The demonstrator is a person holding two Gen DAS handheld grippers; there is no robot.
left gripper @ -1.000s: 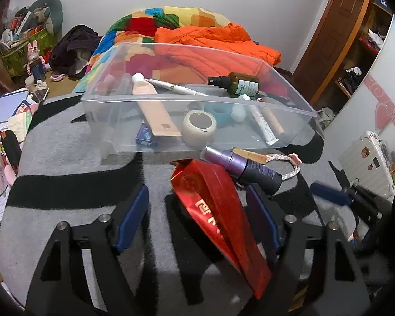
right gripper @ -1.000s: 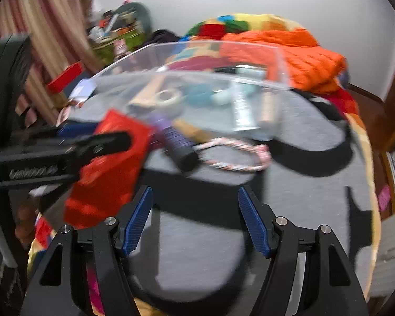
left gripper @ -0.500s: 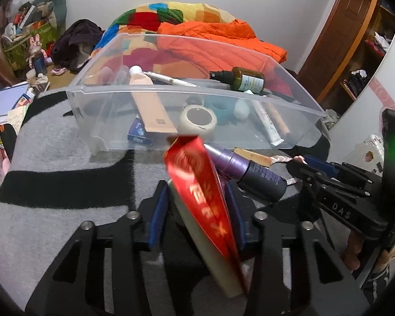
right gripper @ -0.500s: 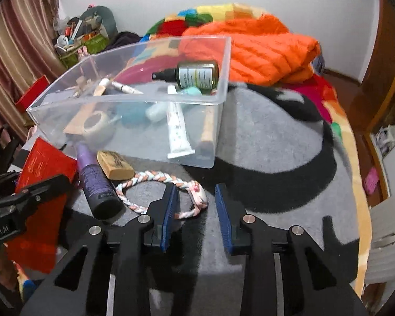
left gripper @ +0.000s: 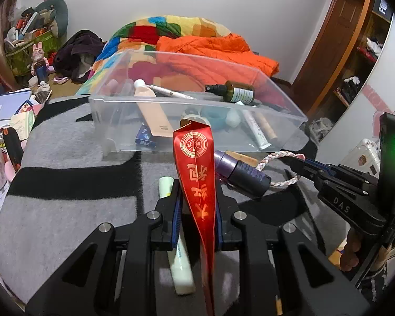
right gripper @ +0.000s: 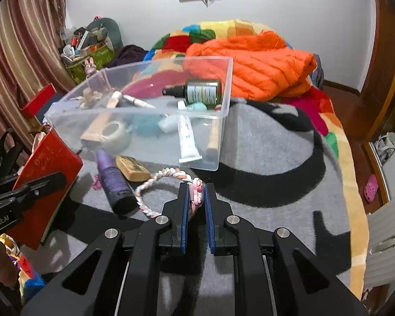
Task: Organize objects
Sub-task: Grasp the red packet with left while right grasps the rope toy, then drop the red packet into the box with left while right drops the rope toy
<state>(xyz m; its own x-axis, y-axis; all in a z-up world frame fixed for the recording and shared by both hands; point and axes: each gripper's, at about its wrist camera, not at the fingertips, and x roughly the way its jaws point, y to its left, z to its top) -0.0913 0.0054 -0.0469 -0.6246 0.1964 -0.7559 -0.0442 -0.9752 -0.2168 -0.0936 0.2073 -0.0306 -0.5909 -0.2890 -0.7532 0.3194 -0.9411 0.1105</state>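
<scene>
Grippers both biting now: the left gripper [left gripper: 196,226] has just closed its jaws on the flat red gold-printed packet [left gripper: 197,173], held on edge above the grey blanket [left gripper: 65,210], while the right gripper [right gripper: 197,205] has just pinched shut on the pink-and-white braided rope loop [right gripper: 155,181] lying before the clear plastic bin [right gripper: 223,100]. Pickup looks done; next, I'd say, lift both over the near wall and release inside.

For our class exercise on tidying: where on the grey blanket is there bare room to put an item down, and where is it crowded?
Free: the grey blanket right of the clear plastic bin, toward the orange quilt, and the stretch left of the bin in the left wrist view. Crowded: in front of the bin, where the purple bottle, tan block and braided headband lie.
</scene>
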